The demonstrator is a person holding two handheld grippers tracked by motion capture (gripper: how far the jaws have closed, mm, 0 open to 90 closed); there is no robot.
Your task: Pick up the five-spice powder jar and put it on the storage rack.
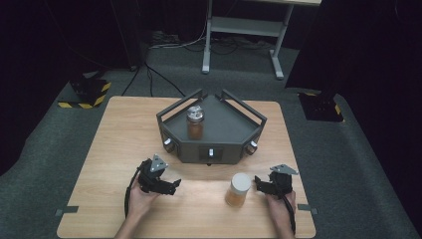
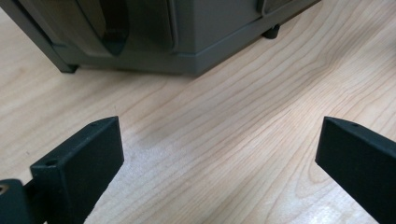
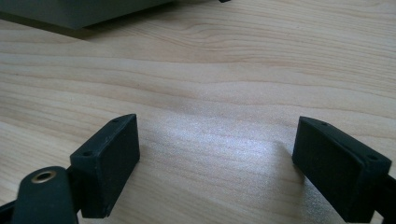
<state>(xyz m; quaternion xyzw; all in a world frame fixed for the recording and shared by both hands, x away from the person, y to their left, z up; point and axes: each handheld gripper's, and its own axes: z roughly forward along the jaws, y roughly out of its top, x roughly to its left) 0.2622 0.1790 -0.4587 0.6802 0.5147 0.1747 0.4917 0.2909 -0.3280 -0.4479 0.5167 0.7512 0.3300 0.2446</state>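
Darkness swallows the room beyond the table (image 1: 124,129), so only a grey floor, some cables and a metal stand's legs show at the far side. A grey tray (image 1: 229,134) with raised rails sits at the table's far middle; one jar (image 1: 195,122) with a silvery lid and amber contents stands on its left part, and the small knobs on its front face are too small to read. In both gripper views the tray is cut off at the top edge, just its lower wall and feet showing.

A second jar (image 1: 238,189), white-lidded and amber inside, stands on bare wood near the front, just left of the right claw (image 1: 259,183) and apart from it. The right claw (image 3: 215,158) is spread wide with nothing but wood between its jaws. The left claw (image 1: 174,186) lies front left, and it too (image 2: 219,149) is spread wide over bare wood.

Open wood lies between the claws, and wide margins run along the table's left and right edges.
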